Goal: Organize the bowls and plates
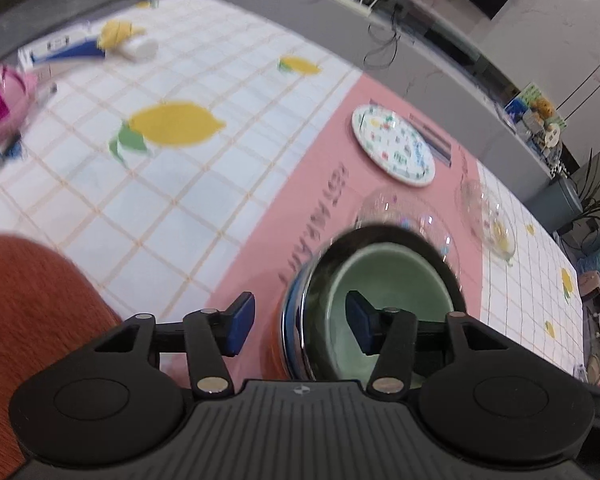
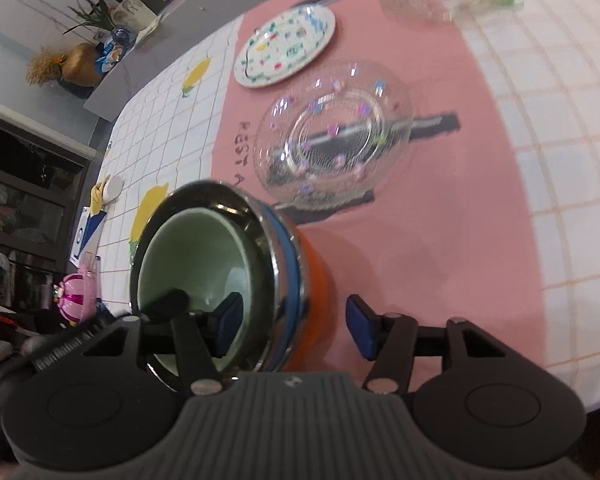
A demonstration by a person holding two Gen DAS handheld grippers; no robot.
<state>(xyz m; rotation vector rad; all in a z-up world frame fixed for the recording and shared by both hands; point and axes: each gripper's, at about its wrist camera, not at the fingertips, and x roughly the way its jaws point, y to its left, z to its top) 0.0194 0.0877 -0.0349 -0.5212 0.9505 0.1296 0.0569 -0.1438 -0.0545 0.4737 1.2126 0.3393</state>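
A pale green bowl (image 1: 388, 280) sits nested inside a steel-lined orange bowl (image 1: 296, 320) on the pink mat. My left gripper (image 1: 300, 324) is open and straddles that stack's near rim, one finger inside the green bowl. My right gripper (image 2: 292, 328) is open and straddles the rim of the orange bowl (image 2: 316, 280) the same way, with one finger inside the green bowl (image 2: 192, 256). A clear glass plate with coloured dots (image 2: 332, 132) lies just beyond. A white patterned plate (image 2: 286, 46) lies farther off, and it also shows in the left wrist view (image 1: 394, 146). A small clear glass bowl (image 1: 486, 216) stands at the right.
The table carries a white checked cloth with lemon prints (image 1: 176, 124) and a pink mat (image 2: 440, 208). A pink ornament (image 1: 0, 104), a blue-white box (image 1: 60, 52) and a white cup (image 1: 140, 48) stand at the far left. An orange-red cloth (image 1: 28, 304) lies near left.
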